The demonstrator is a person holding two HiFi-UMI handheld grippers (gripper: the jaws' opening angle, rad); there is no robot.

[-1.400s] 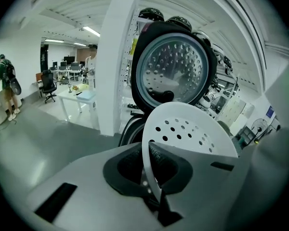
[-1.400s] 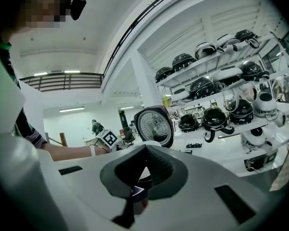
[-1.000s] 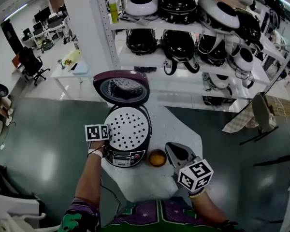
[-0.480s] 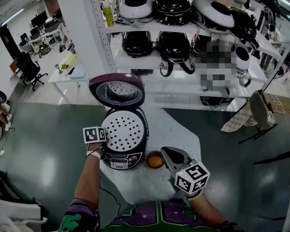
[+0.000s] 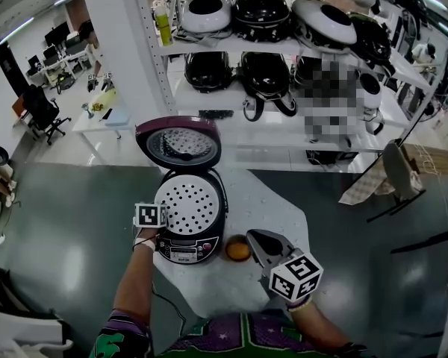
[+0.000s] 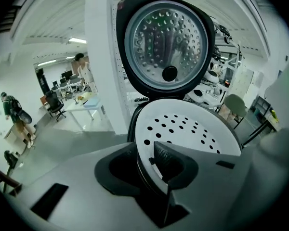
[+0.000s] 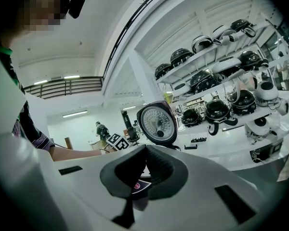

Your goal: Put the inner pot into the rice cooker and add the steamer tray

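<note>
One seemingly light, stiff steamer tray: hold its eight-o'clock rim, between the left gripper's just-opened jaws; right gripper closed, empty.

Glossy dark-green floor, white pillar, white shelving holding cookers, distant desk, black office chair.

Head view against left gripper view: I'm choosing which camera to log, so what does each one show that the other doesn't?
Head view only: the right gripper, shut, the small orange bowl beside the rice cooker, and the cooker's control panel. Left gripper view only: the left gripper with the steamer tray rim between its jaws, which have just been opening and do not press it; two people far off on the left. Both: the raised lid and the holed tray seated in the cooker.
</note>
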